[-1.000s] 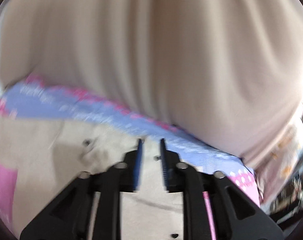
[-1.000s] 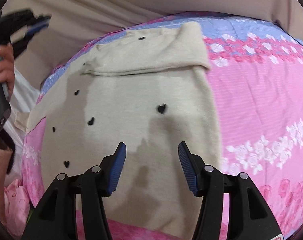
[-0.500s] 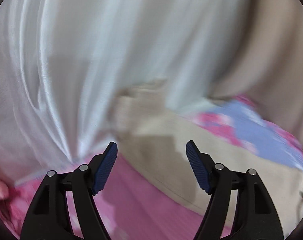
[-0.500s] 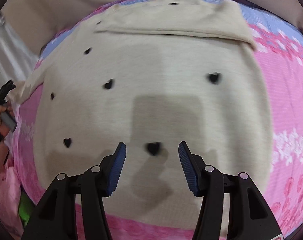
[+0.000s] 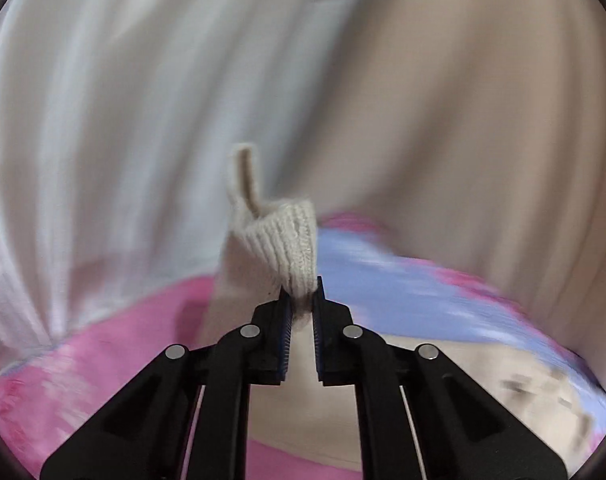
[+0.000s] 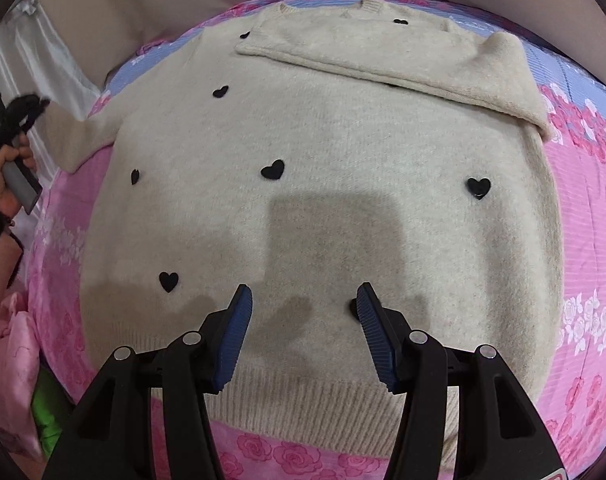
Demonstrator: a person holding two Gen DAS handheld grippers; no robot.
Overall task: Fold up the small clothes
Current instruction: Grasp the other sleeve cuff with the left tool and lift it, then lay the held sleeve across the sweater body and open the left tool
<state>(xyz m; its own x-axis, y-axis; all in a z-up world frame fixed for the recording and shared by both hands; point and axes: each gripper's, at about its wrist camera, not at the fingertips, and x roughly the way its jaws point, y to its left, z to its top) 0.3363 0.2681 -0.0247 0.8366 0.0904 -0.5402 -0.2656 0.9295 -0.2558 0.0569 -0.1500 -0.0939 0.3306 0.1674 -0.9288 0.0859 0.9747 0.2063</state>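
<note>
A small cream knit sweater with black hearts lies flat on the pink floral bedsheet. Its right sleeve is folded across the chest. Its left sleeve stretches out to the left. My left gripper is shut on the ribbed cuff of that sleeve and holds it lifted; it also shows in the right wrist view at the far left. My right gripper is open and empty, hovering over the sweater's lower middle near the hem.
Beige curtain and white sheer curtain hang behind the bed. A pink cloth and something green lie at the bed's left edge. The sheet has a blue band at the far side.
My left gripper has gone from open to shut on the left sleeve cuff and lifted it. My right gripper has moved closer over the sweater, staying open.
</note>
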